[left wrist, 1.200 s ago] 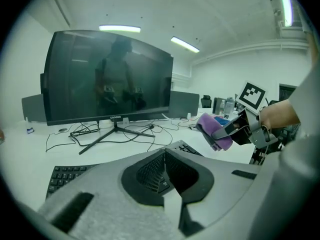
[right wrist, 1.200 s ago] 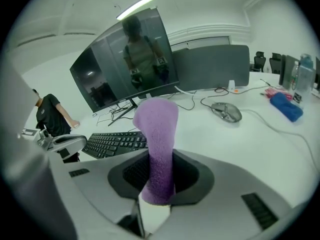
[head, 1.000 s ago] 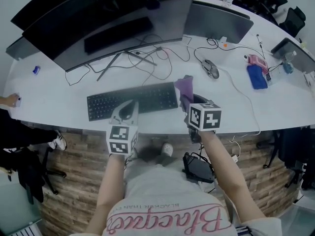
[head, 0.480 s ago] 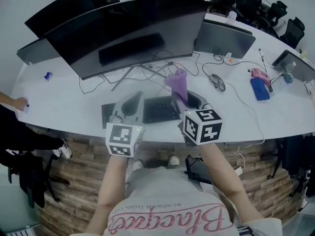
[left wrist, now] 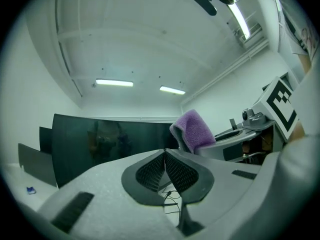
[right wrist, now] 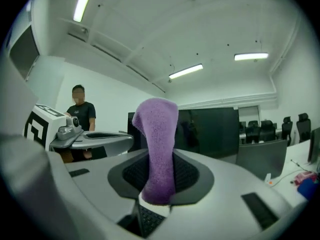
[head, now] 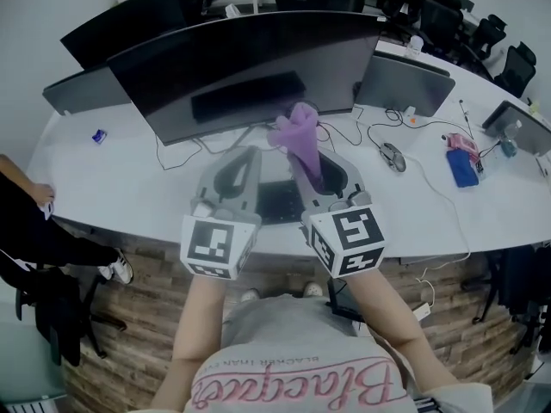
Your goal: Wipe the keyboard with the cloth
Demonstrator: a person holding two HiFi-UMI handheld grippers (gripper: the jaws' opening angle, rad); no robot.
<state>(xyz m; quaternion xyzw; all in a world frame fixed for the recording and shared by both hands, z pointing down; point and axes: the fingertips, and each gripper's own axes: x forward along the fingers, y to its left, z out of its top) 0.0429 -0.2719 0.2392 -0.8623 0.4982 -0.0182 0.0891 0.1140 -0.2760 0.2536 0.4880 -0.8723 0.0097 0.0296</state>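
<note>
Both grippers are raised high over the desk and tilted up toward the ceiling. My right gripper is shut on the purple cloth, which stands up out of the jaws. My left gripper is shut with nothing in it; its pads meet. The left gripper view shows the cloth off to the right. The black keyboard lies on the white desk below, mostly hidden behind the grippers. A sliver of the keyboard shows under the right jaws.
A wide curved monitor stands behind the keyboard, with a second screen to the right. Cables, a mouse and a blue item lie to the right. A person's hand rests on the desk's left end. A person stands beyond.
Both grippers rose from keyboard level toward the head camera and tilted upward. The cloth went up with the right gripper, off the keyboard's right end.
</note>
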